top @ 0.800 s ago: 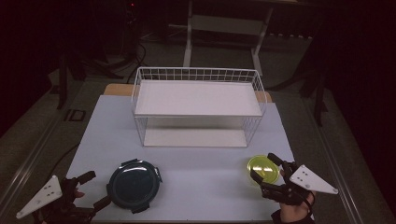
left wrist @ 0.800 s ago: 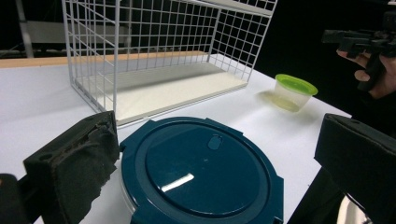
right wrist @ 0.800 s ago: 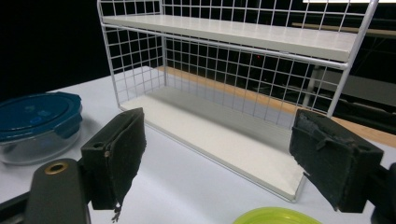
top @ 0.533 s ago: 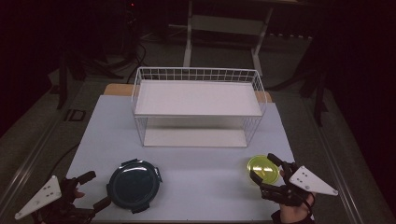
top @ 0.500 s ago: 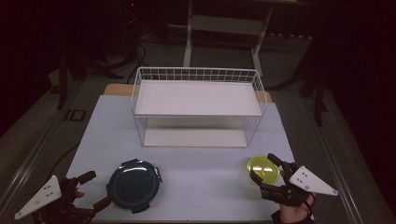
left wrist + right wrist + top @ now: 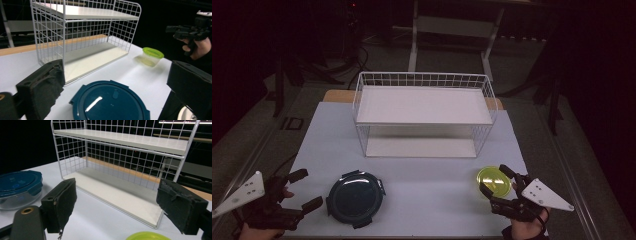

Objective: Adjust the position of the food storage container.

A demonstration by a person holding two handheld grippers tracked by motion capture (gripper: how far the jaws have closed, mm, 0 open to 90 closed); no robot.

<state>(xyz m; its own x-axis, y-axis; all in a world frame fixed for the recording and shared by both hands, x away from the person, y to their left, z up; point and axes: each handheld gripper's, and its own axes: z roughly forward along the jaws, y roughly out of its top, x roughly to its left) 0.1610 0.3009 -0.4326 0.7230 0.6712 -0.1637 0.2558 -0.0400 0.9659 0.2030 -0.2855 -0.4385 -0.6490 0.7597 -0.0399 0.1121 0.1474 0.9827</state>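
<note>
Both grippers are sitting at the near edge of the counter (image 6: 422,165), each lining up on a container, so the step in hand looks like the approach before a pick. The left gripper (image 6: 304,189) is waiting at about 9 o'clock of the dark blue round container (image 6: 355,198), jaws standing wide apart with nothing between them. The right gripper (image 6: 496,181) is hovering at roughly 5 o'clock of the small green-lidded cup (image 6: 493,181), its jaws likewise spread and starting to bracket the cup without pressing on it.

The next move probably calls for each gripper to ease forward until its jaws straddle its container, then close squarely on the walls below the lid; the white wire shelf rack (image 6: 424,115), standing at 12 o'clock of both, seems the likely destination.

The blue container is looking squat and wide, with a glossy clip-on lid (image 6: 110,101) and a clear body showing in the right gripper view (image 6: 18,188); it may be near the limit of the jaws' spread. The cup (image 6: 151,56) is looking small, translucent and light, with a bright lime lid.
</note>
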